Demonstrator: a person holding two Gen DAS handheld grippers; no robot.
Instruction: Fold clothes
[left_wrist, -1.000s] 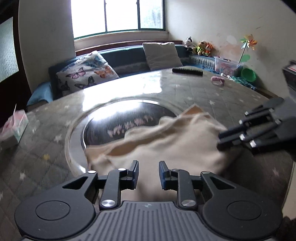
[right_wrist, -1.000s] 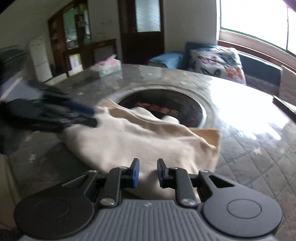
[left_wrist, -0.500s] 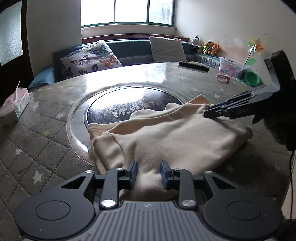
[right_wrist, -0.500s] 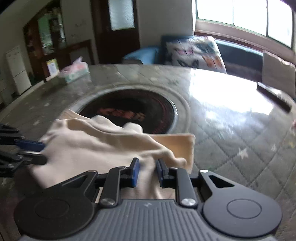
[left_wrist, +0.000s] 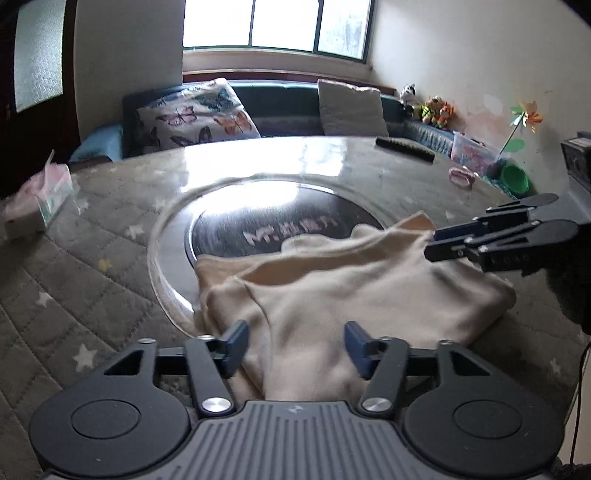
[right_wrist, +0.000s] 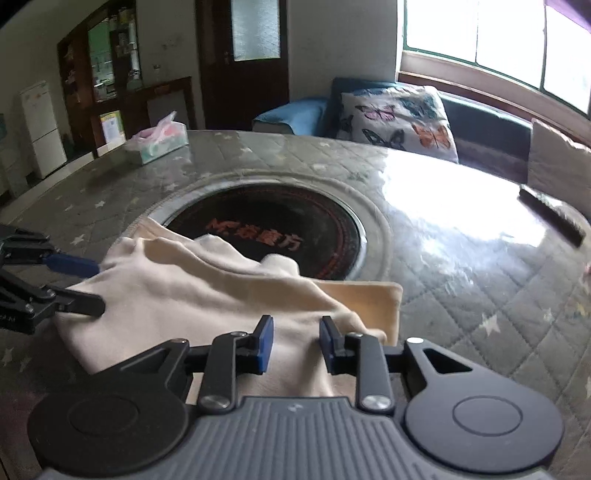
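The left gripper (left_wrist: 293, 345) has its jaws wide open, with nothing between them but the cream shirt (left_wrist: 354, 291) lying below. The right gripper (right_wrist: 293, 341) has its jaws partly open too, just above the shirt's edge. The folded shirt lies on the gray quilted table (right_wrist: 461, 280), partly over the dark round plate (right_wrist: 266, 218) in the middle. A tissue box (right_wrist: 159, 142) sits far back.

Bright window (left_wrist: 275, 24) above a dark sofa (left_wrist: 284, 110); butterfly cushion (left_wrist: 197, 114) on the sofa; wooden door (right_wrist: 242, 62) left of it.
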